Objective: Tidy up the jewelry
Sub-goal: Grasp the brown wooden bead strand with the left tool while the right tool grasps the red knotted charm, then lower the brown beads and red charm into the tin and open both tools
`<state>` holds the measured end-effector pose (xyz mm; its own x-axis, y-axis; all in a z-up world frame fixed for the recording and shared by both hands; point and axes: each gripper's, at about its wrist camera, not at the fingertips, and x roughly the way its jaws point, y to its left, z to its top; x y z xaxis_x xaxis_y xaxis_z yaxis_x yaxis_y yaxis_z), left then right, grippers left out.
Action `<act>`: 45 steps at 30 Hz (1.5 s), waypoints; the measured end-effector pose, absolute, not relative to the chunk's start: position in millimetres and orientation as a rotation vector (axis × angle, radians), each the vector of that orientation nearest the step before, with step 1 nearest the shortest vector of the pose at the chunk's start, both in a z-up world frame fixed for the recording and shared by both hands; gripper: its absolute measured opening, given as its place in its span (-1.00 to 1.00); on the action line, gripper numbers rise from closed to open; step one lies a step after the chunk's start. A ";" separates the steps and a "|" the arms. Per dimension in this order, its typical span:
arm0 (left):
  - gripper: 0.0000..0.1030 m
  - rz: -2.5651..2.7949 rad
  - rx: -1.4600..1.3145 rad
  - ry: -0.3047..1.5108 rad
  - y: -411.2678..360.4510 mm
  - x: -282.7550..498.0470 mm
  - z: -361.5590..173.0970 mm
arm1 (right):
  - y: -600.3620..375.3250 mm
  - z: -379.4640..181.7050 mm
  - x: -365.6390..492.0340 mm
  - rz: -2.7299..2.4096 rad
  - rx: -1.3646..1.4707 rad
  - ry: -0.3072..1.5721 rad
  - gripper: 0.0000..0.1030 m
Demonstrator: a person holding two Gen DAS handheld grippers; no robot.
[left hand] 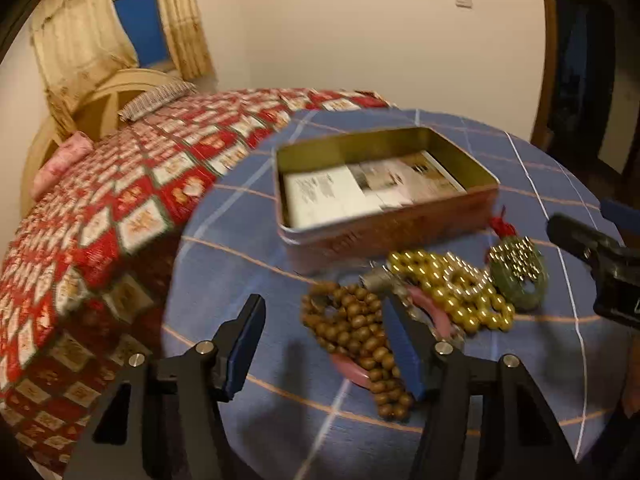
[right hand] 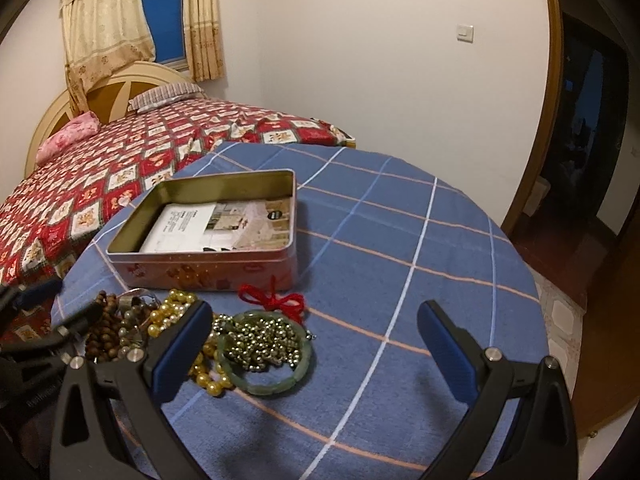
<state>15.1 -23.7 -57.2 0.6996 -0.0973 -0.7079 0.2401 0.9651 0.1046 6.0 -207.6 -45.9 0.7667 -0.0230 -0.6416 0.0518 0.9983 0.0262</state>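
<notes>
An open tin box (left hand: 384, 216) with papers inside stands on the blue checked tablecloth (left hand: 248, 248); it also shows in the right wrist view (right hand: 208, 268). In front of it lies a jewelry heap: brown wooden beads (left hand: 352, 324), gold pearl beads (left hand: 452, 292), a green jade bangle (left hand: 520, 280) with small metallic beads, a pink bangle (left hand: 352, 368), a red cord (right hand: 276, 300). My left gripper (left hand: 324, 344) is open just left of the brown beads, empty. My right gripper (right hand: 316, 344) is open, empty, its left finger over the gold beads (right hand: 200, 368) beside the jade bangle (right hand: 268, 380).
A bed with a red patterned quilt (right hand: 100, 184) borders the table on the left. A dark doorway (right hand: 580, 140) is at the right. The table's right half (right hand: 420, 260) is bare cloth. The right gripper shows at the right edge of the left wrist view (left hand: 600, 256).
</notes>
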 end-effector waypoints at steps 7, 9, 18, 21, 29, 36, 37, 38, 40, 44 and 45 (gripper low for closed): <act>-0.69 -0.272 0.204 0.773 -35.5 10.7 -61.9 | -209.1 -49.6 11.3 -0.025 0.050 0.705 1.00; -0.73 -0.277 0.195 0.764 -34.8 11.7 -58.7 | -210.2 -50.5 11.1 -0.025 0.053 0.704 1.00; -0.73 -0.276 0.171 0.661 -24.1 13.2 -27.0 | -208.7 -55.9 24.8 0.036 0.057 0.737 0.61; -0.73 -0.274 0.169 0.641 -22.4 15.3 -21.1 | -204.8 -58.8 31.7 0.063 0.046 0.757 0.46; -0.73 -0.287 0.175 0.641 -25.8 25.3 -26.0 | -195.9 -65.9 49.1 0.115 0.043 0.806 0.29; -0.73 -0.292 0.170 0.644 -24.0 28.4 -27.0 | -190.7 -77.1 63.9 0.165 0.053 0.884 -0.55; -0.73 -0.293 0.168 0.644 -23.4 28.8 -27.1 | -191.9 -77.6 62.8 0.169 0.060 0.885 -0.67; -0.73 -0.293 0.166 0.643 -22.3 28.7 -27.2 | -192.3 -77.9 62.1 0.172 0.064 0.887 -0.80; -0.73 -0.291 0.160 0.642 -20.9 29.0 -27.1 | -195.3 -75.5 57.5 0.194 0.086 0.873 -0.88; -0.73 -0.290 0.153 0.633 -18.0 28.7 -23.3 | -198.1 -65.0 49.0 0.206 0.104 0.833 -0.93; -0.73 -0.289 0.153 0.629 -18.1 28.4 -21.6 | -198.6 -62.2 47.1 0.210 0.106 0.825 -0.93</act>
